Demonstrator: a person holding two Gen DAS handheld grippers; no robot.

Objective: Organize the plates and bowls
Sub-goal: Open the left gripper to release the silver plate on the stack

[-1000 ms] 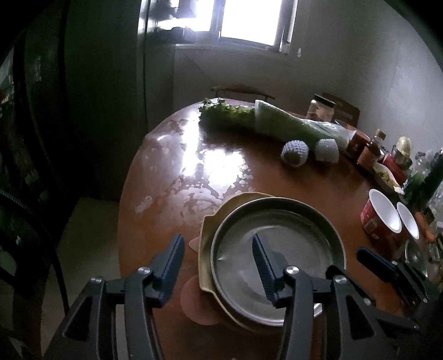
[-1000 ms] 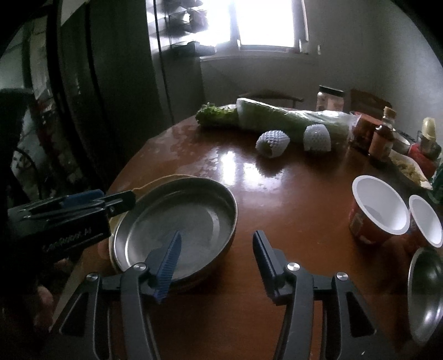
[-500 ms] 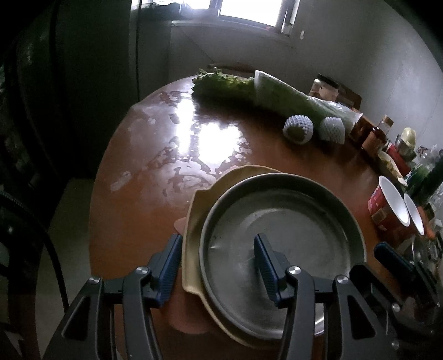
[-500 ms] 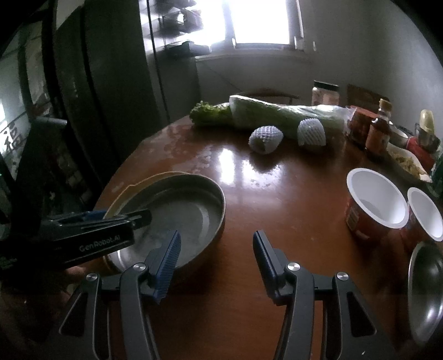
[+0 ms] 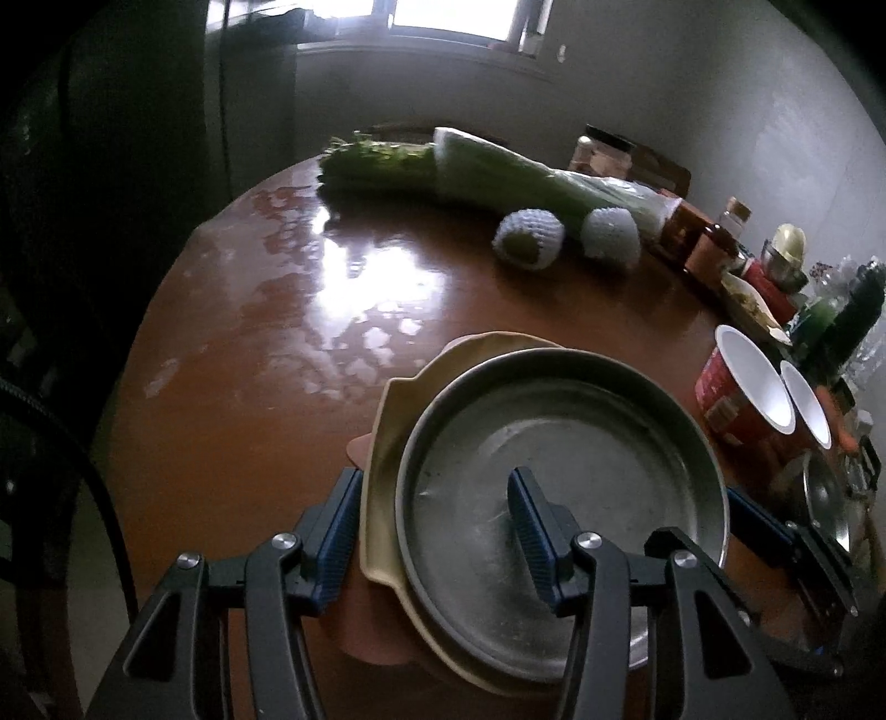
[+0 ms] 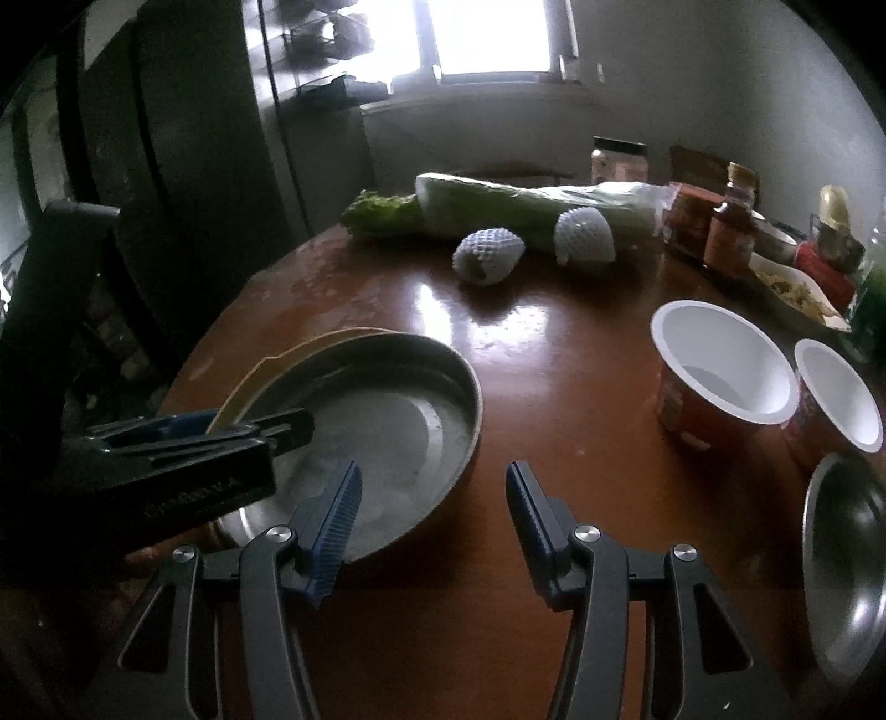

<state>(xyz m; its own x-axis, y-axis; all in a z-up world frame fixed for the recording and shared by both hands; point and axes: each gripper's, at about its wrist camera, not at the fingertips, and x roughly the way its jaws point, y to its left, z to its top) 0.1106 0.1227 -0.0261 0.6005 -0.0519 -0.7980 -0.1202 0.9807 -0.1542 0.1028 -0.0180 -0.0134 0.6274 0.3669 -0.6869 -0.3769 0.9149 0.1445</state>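
Dim room, backlit by window (image 6: 487, 39); glare on table (image 5: 360, 288) far edge; fisheye-bent, dark corners; slight blur.

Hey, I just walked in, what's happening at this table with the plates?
A person is tidying dishes with two handheld grippers. The left gripper is open and straddles the near rims of a stack: a metal plate sitting in a cream plate, with a pink plate just showing underneath, on the round wooden table. The right gripper is open and holds nothing; it sits at the stack's right edge. Two red paper cups and another metal bowl wait to the right.
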